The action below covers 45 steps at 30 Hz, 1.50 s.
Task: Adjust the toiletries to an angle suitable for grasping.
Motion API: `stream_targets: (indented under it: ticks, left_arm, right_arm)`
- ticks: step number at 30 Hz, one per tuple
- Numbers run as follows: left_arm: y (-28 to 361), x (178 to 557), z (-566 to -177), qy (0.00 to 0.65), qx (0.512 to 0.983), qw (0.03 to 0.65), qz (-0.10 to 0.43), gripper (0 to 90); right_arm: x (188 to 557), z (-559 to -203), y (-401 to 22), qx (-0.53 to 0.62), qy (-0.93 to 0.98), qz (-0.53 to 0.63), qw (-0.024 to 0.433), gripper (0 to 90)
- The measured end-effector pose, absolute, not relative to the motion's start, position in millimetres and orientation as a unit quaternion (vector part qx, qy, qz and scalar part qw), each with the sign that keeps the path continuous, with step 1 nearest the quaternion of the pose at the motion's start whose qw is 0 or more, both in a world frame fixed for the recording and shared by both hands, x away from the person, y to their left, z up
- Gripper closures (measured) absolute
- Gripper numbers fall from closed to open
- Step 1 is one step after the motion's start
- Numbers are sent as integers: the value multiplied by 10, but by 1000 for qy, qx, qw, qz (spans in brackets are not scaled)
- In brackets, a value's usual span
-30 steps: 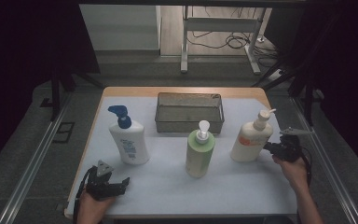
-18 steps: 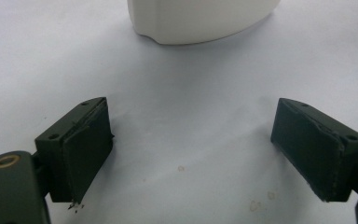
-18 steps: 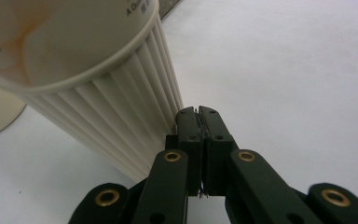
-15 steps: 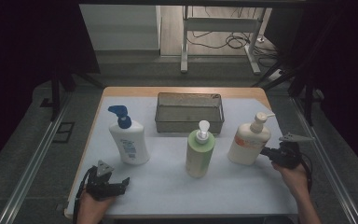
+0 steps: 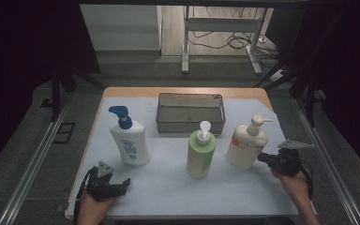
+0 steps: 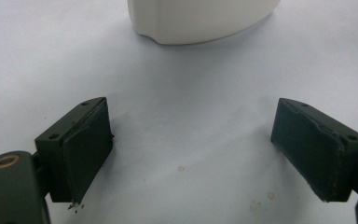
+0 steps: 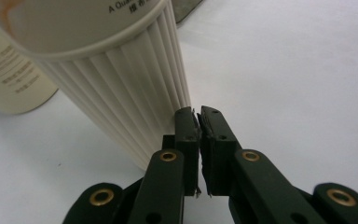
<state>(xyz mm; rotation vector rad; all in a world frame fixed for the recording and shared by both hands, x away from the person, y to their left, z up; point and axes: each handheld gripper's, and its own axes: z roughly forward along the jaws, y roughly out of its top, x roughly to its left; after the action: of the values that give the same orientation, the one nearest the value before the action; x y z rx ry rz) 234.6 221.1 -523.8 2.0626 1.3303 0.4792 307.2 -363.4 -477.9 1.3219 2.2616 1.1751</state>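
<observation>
Right now the right gripper (image 5: 268,161), held in the person's right hand (image 5: 294,183) at the table's right side, has its two black jaws pressed together with nothing between them. In the right gripper view its closed tip (image 7: 199,122) lies against the ribbed lower wall of the cream pump bottle with an orange label (image 7: 116,84). From above, that bottle (image 5: 246,144) stands upright just left of the gripper on the pale sheet covering the wooden table (image 5: 178,183).

Next to it on the left stands a green pump bottle with a white pump (image 5: 201,152), also upright, and behind the pair sits a dark wire-mesh rectangular basket (image 5: 190,123). Further left stands a white pump bottle with a blue pump head (image 5: 130,139).

Near the front left corner, the left gripper (image 5: 117,185) rests low over the sheet with its jaws spread wide and empty; in the left gripper view (image 6: 191,154) the rounded white base of that bottle (image 6: 200,21) is ahead, well apart from the pads.
</observation>
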Motion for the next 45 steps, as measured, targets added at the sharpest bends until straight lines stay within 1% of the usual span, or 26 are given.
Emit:
stream_targets:
  ticks: [23, 25, 31, 33, 34, 35, 36, 37, 38, 39, 41, 42, 43, 45]
  left_arm:
    - [2211, 2347, -5238, 505, 783, 315, 182, 119]
    - [2212, 2347, -5238, 505, 783, 315, 182, 119]
    - [2211, 2347, -5238, 505, 783, 315, 182, 119]
    - [2211, 2346, -5238, 505, 783, 315, 182, 119]
    - [2211, 2346, -5239, 505, 783, 315, 182, 119]
    - [2211, 2346, -5239, 505, 783, 315, 182, 119]
    - [2211, 2346, -5239, 505, 783, 315, 182, 119]
    - [2211, 2346, -5239, 505, 783, 315, 182, 119]
    - [2211, 2346, -5239, 505, 783, 315, 182, 119]
    - [2211, 2346, -5239, 505, 783, 315, 182, 119]
    - [2211, 2346, -5239, 505, 783, 315, 182, 119]
    - [2211, 2346, -5239, 505, 783, 315, 182, 119]
    - [2211, 2346, -5239, 505, 783, 315, 182, 119]
    - [2211, 2346, -5239, 505, 783, 315, 182, 119]
  right_arm:
    - [2759, -4760, -3278, 402, 812, 402, 135, 832]
    - [2750, -4755, -3265, 401, 813, 398, 144, 830]
    - [2711, -4728, -3280, 401, 808, 406, 145, 808]
    - [2670, -4709, -3283, 402, 807, 406, 148, 765]
    - [2670, -4709, -3283, 402, 807, 406, 148, 765]
    - [2654, -4701, -3282, 404, 807, 406, 148, 744]
    - [2636, -4689, -3281, 407, 805, 405, 149, 716]
    - [2603, -4664, -3280, 408, 803, 407, 152, 667]
    - [2603, -4664, -3280, 408, 803, 407, 152, 667]
    - [2563, -4621, -3270, 411, 800, 409, 155, 601]
    - [2541, -4583, -3260, 412, 798, 411, 157, 557]
    - [2541, -4583, -3260, 412, 798, 411, 157, 557]
    - [2520, -4539, -3240, 412, 796, 413, 160, 509]
    - [2503, -4496, -3215, 411, 795, 414, 165, 475]
